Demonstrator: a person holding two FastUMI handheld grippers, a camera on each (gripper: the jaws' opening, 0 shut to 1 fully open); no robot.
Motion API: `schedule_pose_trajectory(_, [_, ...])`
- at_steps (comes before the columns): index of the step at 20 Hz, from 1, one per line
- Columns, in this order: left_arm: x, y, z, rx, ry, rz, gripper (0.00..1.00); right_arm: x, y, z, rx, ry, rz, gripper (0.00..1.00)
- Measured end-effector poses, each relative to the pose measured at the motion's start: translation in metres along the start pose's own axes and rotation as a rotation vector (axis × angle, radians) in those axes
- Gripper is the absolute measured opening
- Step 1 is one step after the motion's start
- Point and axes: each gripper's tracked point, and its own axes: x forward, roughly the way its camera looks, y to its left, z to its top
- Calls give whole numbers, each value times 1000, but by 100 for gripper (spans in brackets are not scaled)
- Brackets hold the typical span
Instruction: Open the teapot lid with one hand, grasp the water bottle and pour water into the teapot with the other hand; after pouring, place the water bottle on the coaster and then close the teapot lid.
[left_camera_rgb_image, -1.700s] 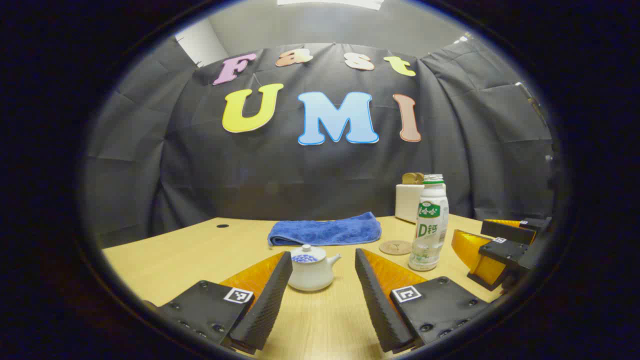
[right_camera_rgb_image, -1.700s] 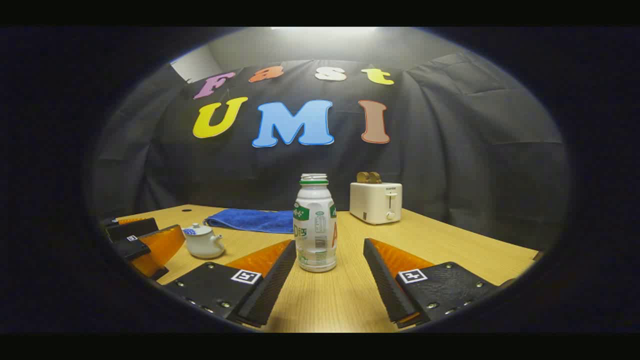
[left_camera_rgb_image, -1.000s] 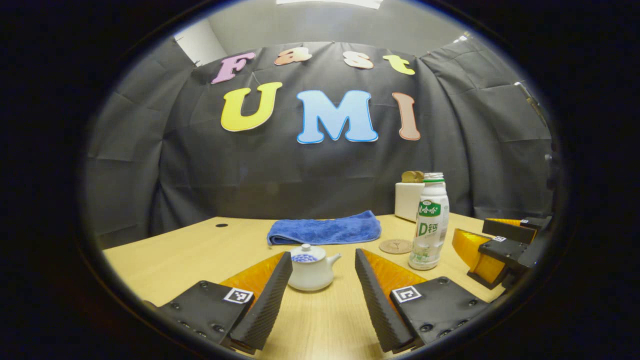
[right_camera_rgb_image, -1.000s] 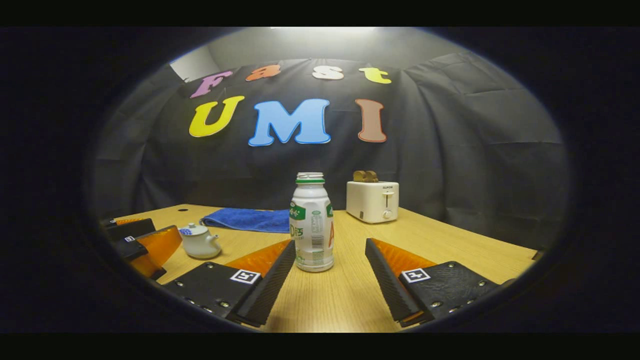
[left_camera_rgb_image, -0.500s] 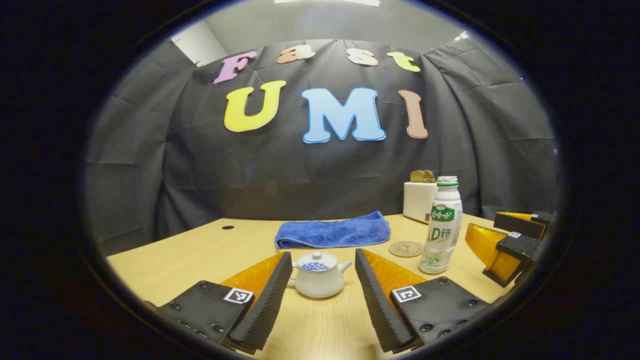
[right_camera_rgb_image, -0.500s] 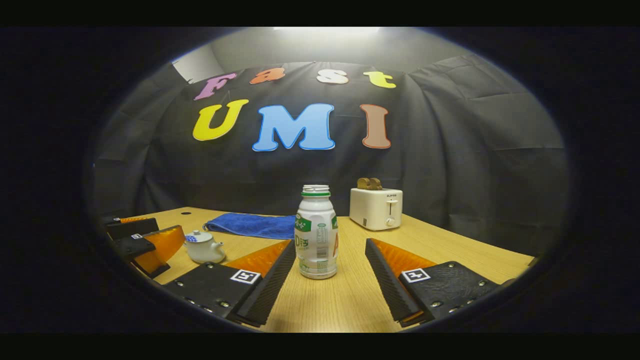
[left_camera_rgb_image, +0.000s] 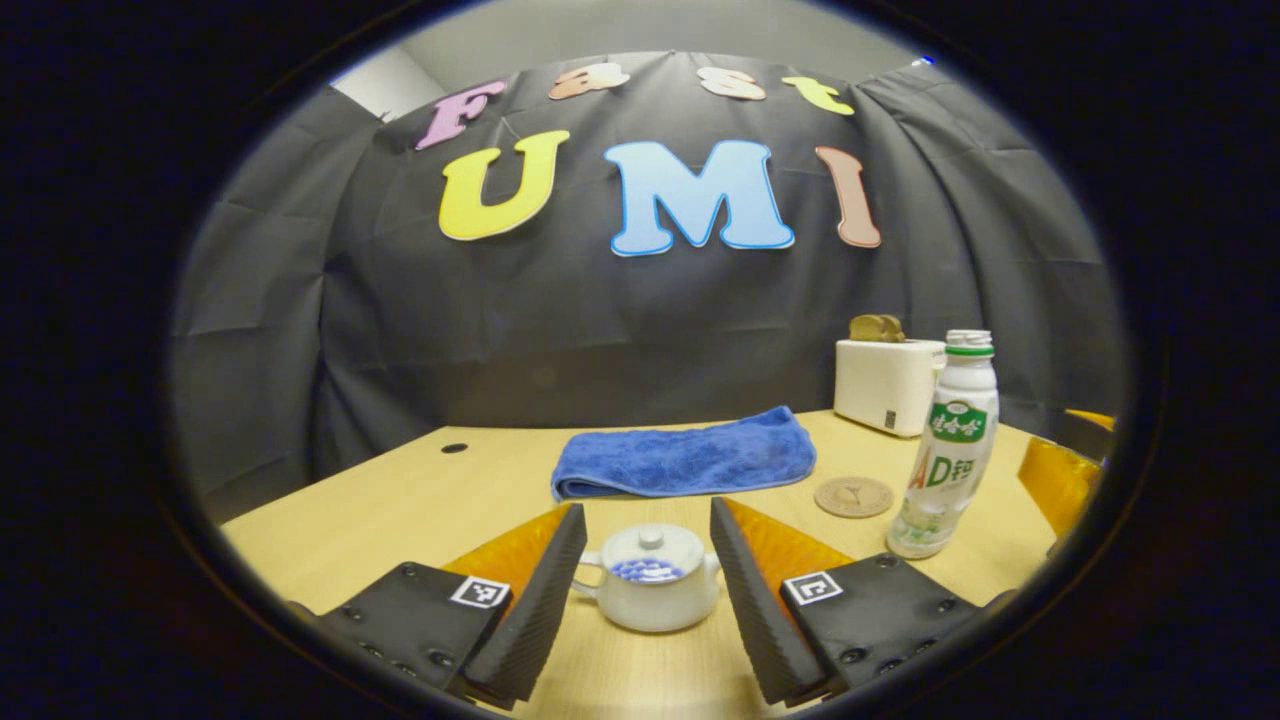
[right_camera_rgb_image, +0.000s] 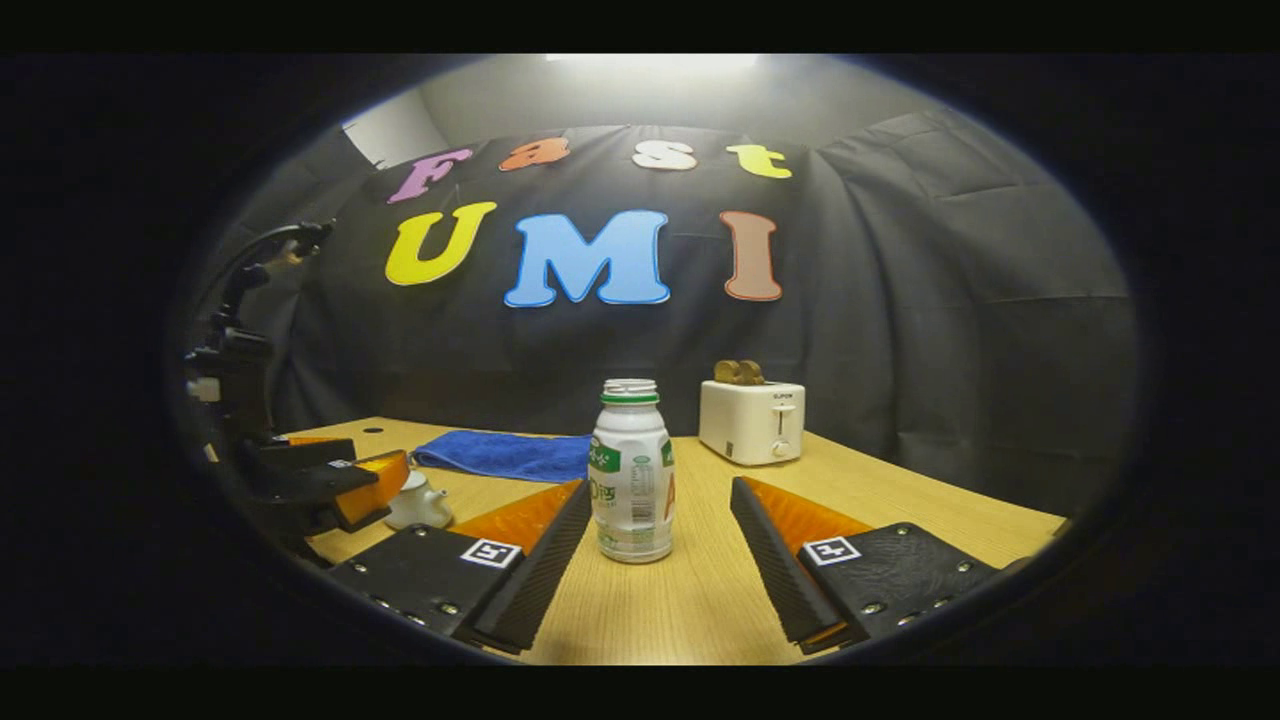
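Observation:
A small white teapot (left_camera_rgb_image: 655, 592) with its lid (left_camera_rgb_image: 651, 546) on stands on the wooden table (left_camera_rgb_image: 380, 520). My left gripper (left_camera_rgb_image: 645, 512) is open, its fingers flanking the pot on both sides without touching it. A white water bottle (right_camera_rgb_image: 630, 470) with a green label stands upright just ahead of my right gripper (right_camera_rgb_image: 658, 490), which is open, with the bottle nearer its left finger. The bottle (left_camera_rgb_image: 947, 450) also appears at the right in the left gripper view, beside the round coaster (left_camera_rgb_image: 853, 496). In the right gripper view the left gripper (right_camera_rgb_image: 340, 480) half hides the teapot (right_camera_rgb_image: 418, 505).
A folded blue towel (left_camera_rgb_image: 685, 462) lies behind the teapot. A white toaster (right_camera_rgb_image: 752, 420) with bread in it stands at the back right by the black cloth wall. A small hole (left_camera_rgb_image: 454, 448) is in the table at the far left.
My left gripper has moved forward, so the teapot now sits between its fingers instead of ahead of them. The right gripper has hardly shifted; the bottle stands as before.

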Motion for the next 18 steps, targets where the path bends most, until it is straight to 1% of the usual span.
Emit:
schedule_pose_trajectory(1, [6,1,-2,0,4,5,80,1,-1,-1,5,3,-2,87])
schedule_pose_trajectory(2, [11,3,-2,-4,10,7,85,0,-2,-3,10,8,-3,87])
schedule_pose_trajectory(3, [16,2,-5,-10,22,8,83,0,-4,-4,15,13,-4,87])
schedule_pose_trajectory(6, [27,3,-14,-1,57,16,66,0,-8,-6,17,20,-11,87])
schedule_pose_trajectory(10, [31,0,-18,10,71,21,43,1,-12,-9,24,30,-19,87])
schedule_pose_trajectory(11, [30,-1,-18,17,71,21,51,2,-13,-10,28,35,-20,87])
schedule_pose_trajectory(12, [31,-2,-18,27,70,25,49,2,-14,-11,30,37,-20,87])
schedule_pose_trajectory(13, [32,-1,-17,39,68,33,43,2,-14,-11,30,37,-21,87])
schedule_pose_trajectory(14, [33,0,-16,39,67,34,42,1,-15,-10,28,36,-22,87])
schedule_pose_trajectory(15, [30,-4,-16,39,66,34,33,2,-16,-10,27,35,-25,87])
schedule_pose_trajectory(16, [29,-6,-16,43,68,34,27,2,-17,-10,26,35,-27,87])
schedule_pose_trajectory(17, [30,-7,-17,48,71,36,27,2,-17,-9,26,35,-28,87])
schedule_pose_trajectory(18, [30,-7,-17,53,75,36,24,2,-18,-10,27,35,-28,87])
